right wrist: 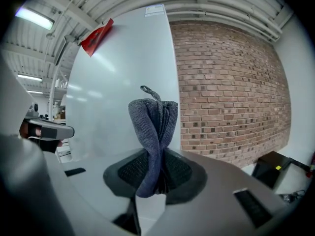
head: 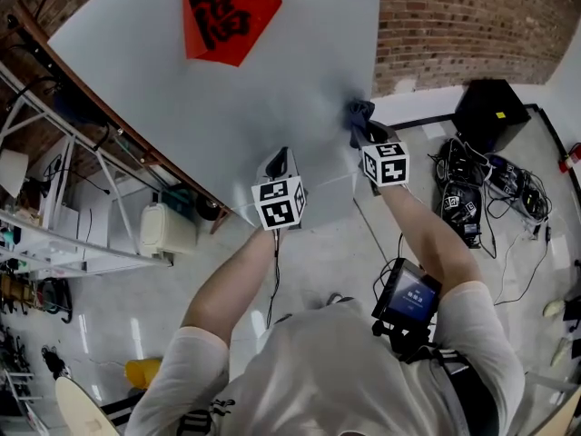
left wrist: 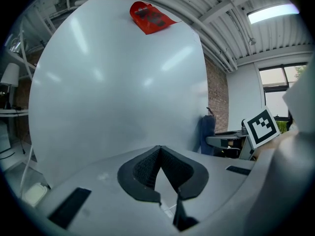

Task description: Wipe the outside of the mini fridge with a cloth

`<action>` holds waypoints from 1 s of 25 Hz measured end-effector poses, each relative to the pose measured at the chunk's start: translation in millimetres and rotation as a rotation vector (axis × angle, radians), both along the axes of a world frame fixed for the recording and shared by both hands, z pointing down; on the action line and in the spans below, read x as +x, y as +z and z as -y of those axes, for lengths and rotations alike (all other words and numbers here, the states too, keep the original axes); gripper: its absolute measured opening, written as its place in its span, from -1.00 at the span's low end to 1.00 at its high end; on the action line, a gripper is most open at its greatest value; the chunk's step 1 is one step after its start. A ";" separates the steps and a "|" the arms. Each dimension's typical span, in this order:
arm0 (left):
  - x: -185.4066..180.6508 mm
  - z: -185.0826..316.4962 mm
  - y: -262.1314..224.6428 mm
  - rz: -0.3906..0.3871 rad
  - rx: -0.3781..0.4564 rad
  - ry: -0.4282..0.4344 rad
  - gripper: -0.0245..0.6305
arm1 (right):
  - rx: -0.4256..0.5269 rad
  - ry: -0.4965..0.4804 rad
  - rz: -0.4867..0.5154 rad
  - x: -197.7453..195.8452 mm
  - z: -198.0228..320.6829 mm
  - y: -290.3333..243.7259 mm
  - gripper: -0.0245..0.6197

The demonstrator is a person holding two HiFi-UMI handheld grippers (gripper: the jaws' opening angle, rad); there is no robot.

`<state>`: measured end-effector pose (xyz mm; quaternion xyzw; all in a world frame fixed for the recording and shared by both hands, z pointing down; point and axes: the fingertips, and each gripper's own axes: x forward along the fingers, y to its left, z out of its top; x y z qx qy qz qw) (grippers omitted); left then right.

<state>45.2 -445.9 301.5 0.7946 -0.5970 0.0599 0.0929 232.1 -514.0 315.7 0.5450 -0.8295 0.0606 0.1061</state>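
Observation:
The mini fridge (head: 227, 89) is a tall pale grey-white box with a red paper charm (head: 222, 12) near its top. My right gripper (head: 363, 134) is shut on a folded blue-grey cloth (head: 359, 114), which lies against the fridge's right edge. In the right gripper view the cloth (right wrist: 152, 132) stands up out of the gripper (right wrist: 155, 173), right by the fridge wall (right wrist: 123, 82). My left gripper (head: 280, 163) is low on the fridge front, shut and empty. In the left gripper view the gripper (left wrist: 160, 168) faces the fridge panel (left wrist: 118, 82), with the cloth (left wrist: 206, 134) at the right.
A brick wall (head: 472, 16) runs behind the fridge on the right. A black box (head: 490, 112) and a tangle of cables (head: 472, 189) lie on the floor at the right. A metal shelf rack (head: 54, 234) and a white container (head: 166, 230) stand at the left.

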 end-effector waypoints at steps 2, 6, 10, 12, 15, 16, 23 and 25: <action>-7.5 -5.7 2.1 -0.006 -0.003 -0.007 -0.91 | -0.005 0.001 0.001 -5.5 -5.0 1.2 -0.65; -30.7 -22.7 8.8 -0.021 -0.010 -0.024 -0.91 | -0.019 -0.021 -0.012 -30.7 -23.6 9.9 -0.65; -66.8 -41.2 14.3 -0.040 -0.019 -0.056 -0.91 | -0.037 -0.059 -0.022 -69.3 -46.7 18.7 -0.65; -90.3 -52.8 19.0 -0.045 -0.027 -0.075 -0.92 | -0.048 -0.085 -0.031 -96.5 -59.8 24.7 -0.65; -126.7 -71.7 26.9 -0.049 -0.037 -0.101 -0.92 | -0.068 -0.128 -0.039 -141.4 -80.0 34.9 -0.65; -139.0 -77.6 30.2 -0.051 -0.042 -0.110 -0.92 | -0.073 -0.143 -0.041 -157.1 -86.9 38.1 -0.65; -213.6 -114.8 55.8 -0.066 -0.077 -0.161 -0.92 | -0.098 -0.266 -0.050 -262.3 -135.6 59.5 -0.65; -229.5 -124.3 60.7 -0.066 -0.081 -0.176 -0.92 | -0.104 -0.294 -0.046 -285.9 -146.4 65.0 -0.65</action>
